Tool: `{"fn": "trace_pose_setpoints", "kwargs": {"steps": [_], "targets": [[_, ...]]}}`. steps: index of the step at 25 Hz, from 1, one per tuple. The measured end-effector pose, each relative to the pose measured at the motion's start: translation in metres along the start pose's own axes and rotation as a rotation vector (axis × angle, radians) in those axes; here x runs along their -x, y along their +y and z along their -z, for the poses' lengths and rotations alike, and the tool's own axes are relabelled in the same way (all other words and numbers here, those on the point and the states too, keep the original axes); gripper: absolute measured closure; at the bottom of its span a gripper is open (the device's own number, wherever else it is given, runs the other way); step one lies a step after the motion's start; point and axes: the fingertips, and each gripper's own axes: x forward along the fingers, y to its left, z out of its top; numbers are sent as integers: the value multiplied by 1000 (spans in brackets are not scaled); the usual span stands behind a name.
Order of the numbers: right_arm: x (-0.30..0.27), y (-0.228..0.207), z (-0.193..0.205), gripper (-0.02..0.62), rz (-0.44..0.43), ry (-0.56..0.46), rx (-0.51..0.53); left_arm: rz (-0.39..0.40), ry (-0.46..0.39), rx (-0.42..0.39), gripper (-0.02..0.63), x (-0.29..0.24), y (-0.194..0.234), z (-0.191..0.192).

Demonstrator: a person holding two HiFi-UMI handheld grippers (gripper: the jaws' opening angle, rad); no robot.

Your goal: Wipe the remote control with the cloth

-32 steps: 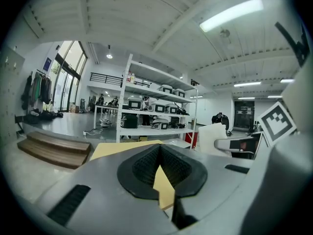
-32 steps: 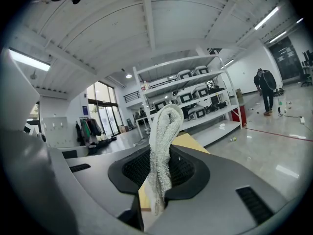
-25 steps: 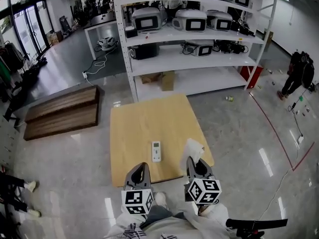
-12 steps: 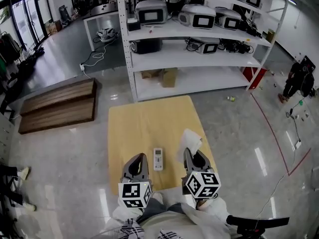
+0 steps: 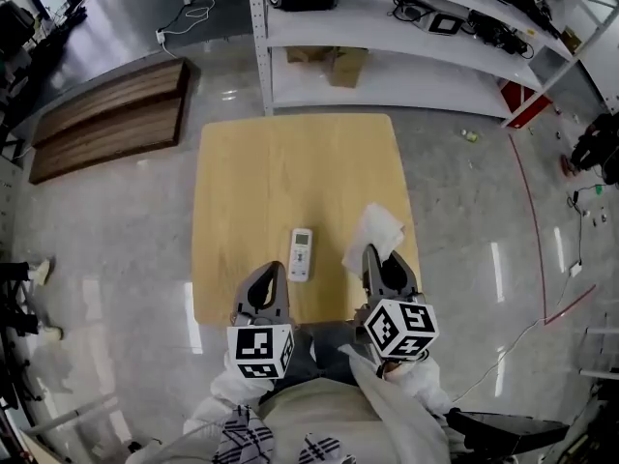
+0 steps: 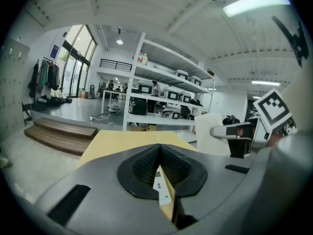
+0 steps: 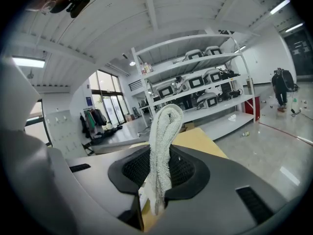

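A white remote control (image 5: 301,253) lies on the light wooden table (image 5: 290,172), near its front edge. My left gripper (image 5: 272,273) hovers just left of and behind the remote, jaws shut with nothing held. In the left gripper view the remote (image 6: 162,189) shows as a sliver past the closed jaws of the left gripper (image 6: 160,154). My right gripper (image 5: 373,255) is shut on a white cloth (image 5: 373,233) that sticks up and forward from its jaws, to the right of the remote. The right gripper view shows the cloth (image 7: 163,141) folded and pinched upright.
White metal shelving (image 5: 406,37) with equipment stands beyond the table's far edge. Low wooden platforms (image 5: 106,114) lie on the glossy floor at the left. A red line (image 5: 530,230) runs along the floor at the right. A person's feet (image 5: 29,298) show at the far left.
The head view has tilted further down, so the table sits higher in the frame. Both grippers stay at the table's front edge, the cloth still held in the right one.
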Motion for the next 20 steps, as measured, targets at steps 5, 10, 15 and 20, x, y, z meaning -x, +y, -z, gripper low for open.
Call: {"fn": "trace_pose_setpoints", "kwargs": {"steps": [5,10,15,20], "targets": [[-16,-12,10,506,-25,59,13,-2,96,25,595,-17,-14,41],[-31,-19,22,506,-58,114,30,-10,199,70,432,-31,-21,80],[-45,-18,40,506,-86,165,34,-70,356,93,342,-45,-13,126],[-54,-21,51,506,-120,214,40,-107,480,82,330,-63,-12,158]]}}
